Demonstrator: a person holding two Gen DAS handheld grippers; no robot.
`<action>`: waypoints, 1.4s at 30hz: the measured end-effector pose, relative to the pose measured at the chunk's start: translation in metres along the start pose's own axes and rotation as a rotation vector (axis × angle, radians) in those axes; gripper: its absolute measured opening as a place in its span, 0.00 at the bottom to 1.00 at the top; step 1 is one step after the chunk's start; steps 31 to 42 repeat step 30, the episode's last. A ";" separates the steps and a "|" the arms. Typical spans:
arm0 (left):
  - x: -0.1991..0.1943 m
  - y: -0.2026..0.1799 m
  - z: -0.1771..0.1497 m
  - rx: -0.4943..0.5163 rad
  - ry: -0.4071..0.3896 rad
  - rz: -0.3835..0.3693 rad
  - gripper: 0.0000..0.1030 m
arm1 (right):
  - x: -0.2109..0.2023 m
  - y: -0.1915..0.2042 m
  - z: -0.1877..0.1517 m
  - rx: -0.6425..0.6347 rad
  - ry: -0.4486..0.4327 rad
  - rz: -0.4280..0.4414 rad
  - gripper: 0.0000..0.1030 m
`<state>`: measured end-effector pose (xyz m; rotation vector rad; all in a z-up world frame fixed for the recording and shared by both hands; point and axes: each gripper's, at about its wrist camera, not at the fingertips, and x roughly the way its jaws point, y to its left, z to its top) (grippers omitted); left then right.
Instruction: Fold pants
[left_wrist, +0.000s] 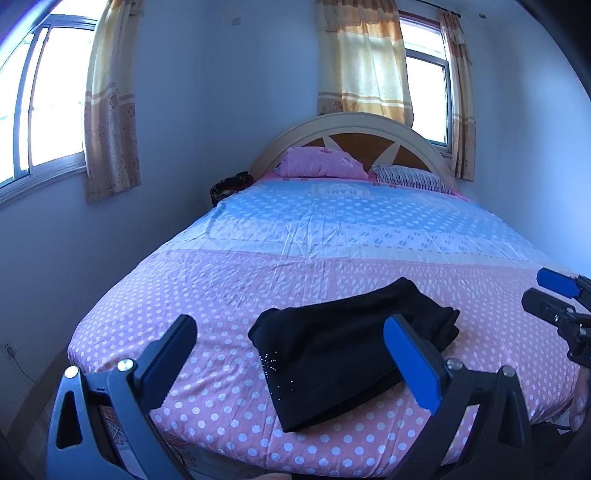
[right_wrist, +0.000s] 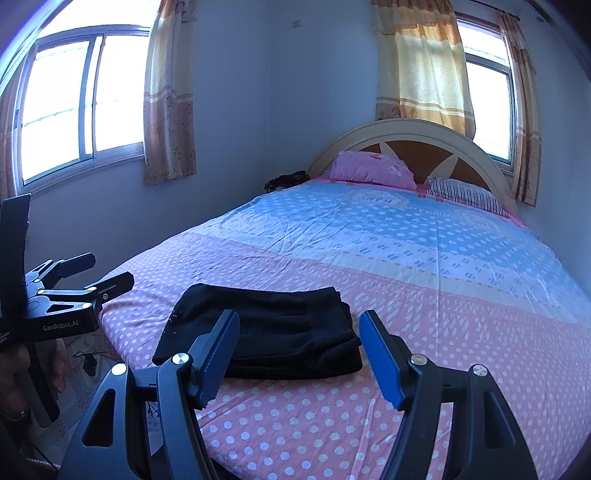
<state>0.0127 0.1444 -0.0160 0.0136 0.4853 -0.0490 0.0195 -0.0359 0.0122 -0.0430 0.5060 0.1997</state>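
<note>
Matt black cloth pants (right_wrist: 266, 328); cotton sheet (right_wrist: 424, 295)

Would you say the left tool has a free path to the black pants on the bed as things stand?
Probably yes. The left tool is open and empty, and the folded black pants lie just ahead of it near the bed's foot edge. The right tool, also open, is off to the side, not between them.

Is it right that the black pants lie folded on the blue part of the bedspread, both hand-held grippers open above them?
No. The pants lie on the pink dotted part of the bedspread, as the right wrist view shows. The rest holds.
</note>
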 end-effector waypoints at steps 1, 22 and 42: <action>-0.001 0.000 0.000 -0.001 -0.002 -0.004 1.00 | -0.001 0.000 0.000 -0.001 -0.003 0.000 0.67; 0.014 -0.002 -0.007 0.021 0.041 0.016 1.00 | 0.008 0.005 -0.006 -0.025 0.023 0.012 0.67; 0.014 -0.004 -0.010 0.040 0.026 0.020 1.00 | 0.008 0.002 -0.008 -0.004 0.020 0.016 0.67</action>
